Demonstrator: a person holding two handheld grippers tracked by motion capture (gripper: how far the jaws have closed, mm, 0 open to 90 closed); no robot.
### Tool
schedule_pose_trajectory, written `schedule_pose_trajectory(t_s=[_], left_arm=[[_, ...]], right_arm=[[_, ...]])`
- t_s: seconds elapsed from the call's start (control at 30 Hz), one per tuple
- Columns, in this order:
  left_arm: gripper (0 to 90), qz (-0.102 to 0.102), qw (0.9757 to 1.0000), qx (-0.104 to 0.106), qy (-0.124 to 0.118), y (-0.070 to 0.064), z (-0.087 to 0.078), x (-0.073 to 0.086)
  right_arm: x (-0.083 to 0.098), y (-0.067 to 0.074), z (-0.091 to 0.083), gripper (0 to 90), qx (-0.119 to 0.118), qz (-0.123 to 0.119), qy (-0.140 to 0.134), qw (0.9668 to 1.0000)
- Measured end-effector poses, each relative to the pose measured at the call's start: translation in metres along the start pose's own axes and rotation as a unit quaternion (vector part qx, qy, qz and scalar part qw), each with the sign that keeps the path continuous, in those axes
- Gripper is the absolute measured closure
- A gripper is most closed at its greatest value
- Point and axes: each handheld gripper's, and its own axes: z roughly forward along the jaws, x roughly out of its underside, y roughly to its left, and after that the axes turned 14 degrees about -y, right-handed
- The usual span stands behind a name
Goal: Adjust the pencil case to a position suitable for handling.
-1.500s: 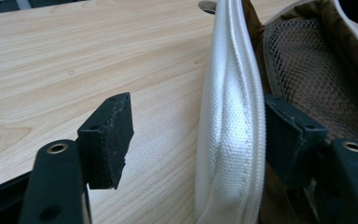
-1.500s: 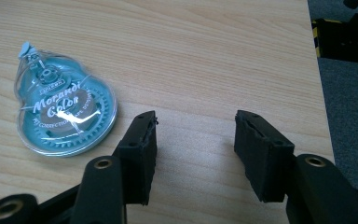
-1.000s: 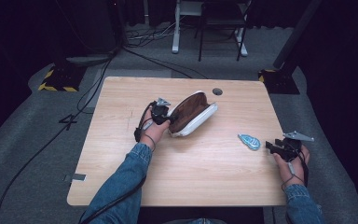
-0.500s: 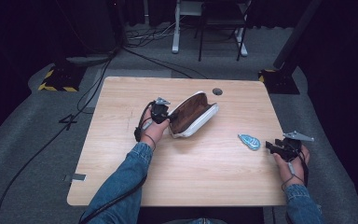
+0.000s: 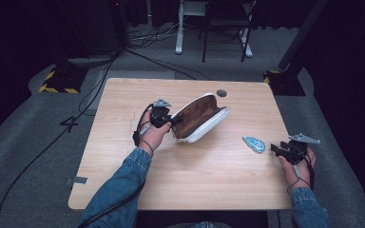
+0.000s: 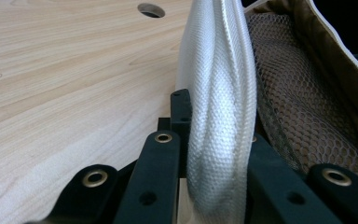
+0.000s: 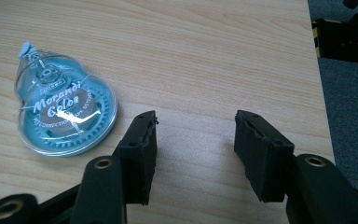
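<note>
Left tongs (image 6: 214, 154) clamp the pencil case (image 5: 197, 118) rim, seemingly holding it open; right tongs (image 7: 193, 154), gaping and empty, next must grasp the correction tape (image 7: 63, 114) to their left.

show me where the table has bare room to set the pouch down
Bare wood along the near edge of the table, and left of the left gripper. Tighter between the pouch and the blue tape dispenser beside the right gripper.
</note>
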Motion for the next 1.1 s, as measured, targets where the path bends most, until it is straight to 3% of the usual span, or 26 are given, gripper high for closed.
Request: schedule_pose_trajectory(t_s=[0.17, 0.77, 1.1], left_arm=[[85.1, -0.007, 0.9999, 0.014, -0.001, -0.005, -0.011, -0.001], [85.1, 0.016, 0.9993, 0.031, 0.012, -0.035, -0.066, 0.005], [85.1, 0.019, 0.9983, 0.047, 0.027, -0.045, -0.081, 0.014]], right_arm=[[0.0, 0.0, 0.0, 49.5, 0.0, -0.001, 0.0, 1.0], [0.001, 0.002, -0.001, 50.6, 0.0, -0.002, -0.001, 1.0], [0.001, 0.002, -0.001, 50.6, 0.0, -0.002, -0.002, 1.0]])
